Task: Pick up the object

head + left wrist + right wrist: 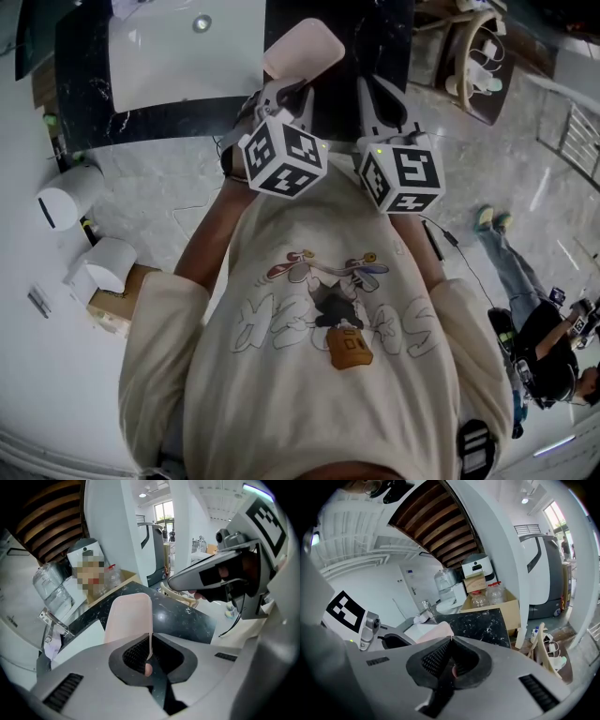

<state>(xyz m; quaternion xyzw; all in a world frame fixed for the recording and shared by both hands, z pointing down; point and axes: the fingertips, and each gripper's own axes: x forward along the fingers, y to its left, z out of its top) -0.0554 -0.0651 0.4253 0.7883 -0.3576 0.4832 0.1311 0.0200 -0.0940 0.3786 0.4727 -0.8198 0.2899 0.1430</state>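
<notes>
A pale pink, flat tray with rounded corners (302,49) hangs above the black marble counter (380,33). My left gripper (284,91) is shut on its near edge. In the left gripper view the pink tray (128,616) stands up out of the jaws, its thin edge pinched between the dark pads (136,654). My right gripper (379,97) is beside it on the right, with its jaws shut and nothing between them. In the right gripper view, the pink tray (435,632) shows to the left, just behind the tips of the right gripper (449,641).
A white sink basin (178,56) is set in the counter at left. A cardboard box of water bottles (490,603) and a white appliance (476,567) stand beyond the counter. A wooden rack (473,61) is at the right. Another person (539,342) crouches on the floor.
</notes>
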